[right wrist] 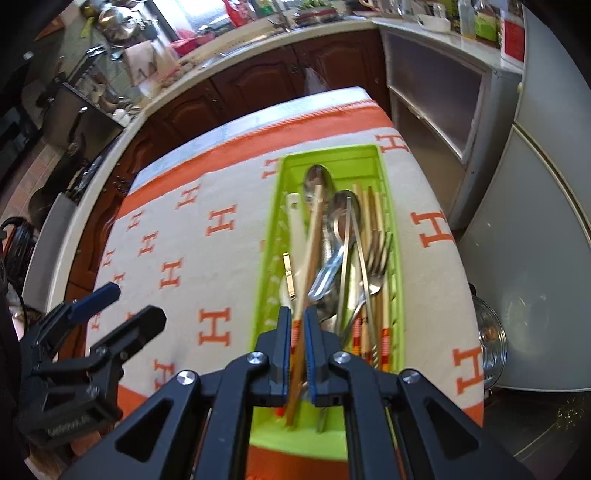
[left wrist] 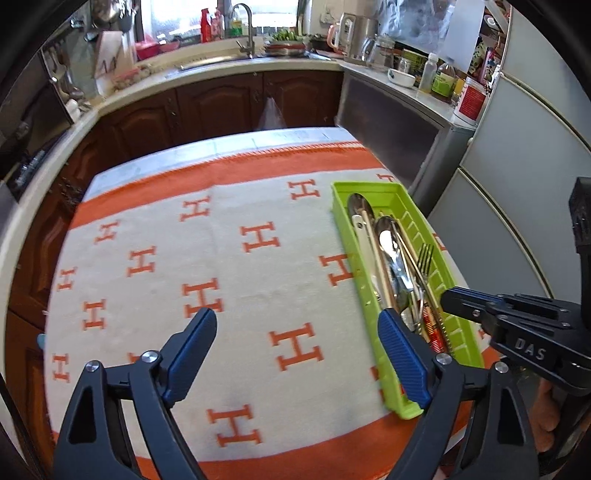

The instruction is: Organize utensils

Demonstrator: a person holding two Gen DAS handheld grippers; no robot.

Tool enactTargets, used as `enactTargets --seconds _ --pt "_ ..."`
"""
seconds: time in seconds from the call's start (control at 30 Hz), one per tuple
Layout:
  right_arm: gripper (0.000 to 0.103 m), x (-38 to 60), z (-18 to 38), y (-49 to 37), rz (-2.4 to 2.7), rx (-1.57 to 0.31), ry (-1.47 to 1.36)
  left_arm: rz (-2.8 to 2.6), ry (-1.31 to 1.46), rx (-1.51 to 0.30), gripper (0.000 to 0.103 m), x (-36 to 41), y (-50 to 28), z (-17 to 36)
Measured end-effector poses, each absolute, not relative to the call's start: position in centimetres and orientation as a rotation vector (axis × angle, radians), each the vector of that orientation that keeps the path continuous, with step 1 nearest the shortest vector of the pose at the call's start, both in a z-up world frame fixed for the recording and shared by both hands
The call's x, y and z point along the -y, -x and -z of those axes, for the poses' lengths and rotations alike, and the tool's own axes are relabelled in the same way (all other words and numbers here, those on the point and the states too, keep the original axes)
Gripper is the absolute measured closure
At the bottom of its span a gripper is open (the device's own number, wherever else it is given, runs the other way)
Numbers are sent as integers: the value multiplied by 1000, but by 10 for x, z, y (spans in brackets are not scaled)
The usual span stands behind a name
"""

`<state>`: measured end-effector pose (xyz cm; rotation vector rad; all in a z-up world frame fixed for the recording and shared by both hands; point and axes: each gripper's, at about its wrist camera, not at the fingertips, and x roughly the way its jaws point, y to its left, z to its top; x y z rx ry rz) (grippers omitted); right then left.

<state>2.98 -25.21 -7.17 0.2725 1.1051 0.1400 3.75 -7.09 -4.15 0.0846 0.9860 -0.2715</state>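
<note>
A lime green utensil tray point(left wrist: 397, 391) point(right wrist: 397, 258) lies on the right side of the orange and grey cloth. It holds spoons point(right wrist: 319, 181), forks point(right wrist: 378, 254), chopsticks point(right wrist: 376, 214) and a white-handled utensil point(right wrist: 293, 218). My right gripper point(right wrist: 297, 325) is over the tray's near end, shut on a wooden-handled spoon point(right wrist: 314, 236) that lies along the tray. It also shows in the left wrist view point(left wrist: 458, 302). My left gripper point(left wrist: 295, 347) is open and empty above the cloth, left of the tray; it shows in the right wrist view point(right wrist: 122, 306).
The table cloth point(left wrist: 221, 258) has an orange H pattern. Behind the table run dark wooden cabinets point(left wrist: 221, 107), a sink with a tap point(left wrist: 245, 33) and a cluttered counter. A grey fridge point(left wrist: 524, 166) stands to the right of the table.
</note>
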Motion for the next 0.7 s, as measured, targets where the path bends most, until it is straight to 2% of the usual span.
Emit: enactTargets --seconds 0.17,0.27,0.5,0.6,0.67,0.7 --pt "95 242 51 -9 -158 -1047 -259 199 -126 -907 1 49 -16 14" --pt "87 238 39 -1 -151 -1005 -253 161 -135 -891 1 40 -8 1" --pt "84 229 12 12 -130 -919 -218 72 -126 -874 1 28 2 -15" --pt "72 224 -3 19 -116 -861 -212 50 -114 -873 1 27 8 -20" --pt "61 218 -10 26 -101 -819 -196 28 -105 -871 1 25 12 -22" --pt "59 215 -13 28 -100 -806 -185 14 -95 -862 1 23 15 -24"
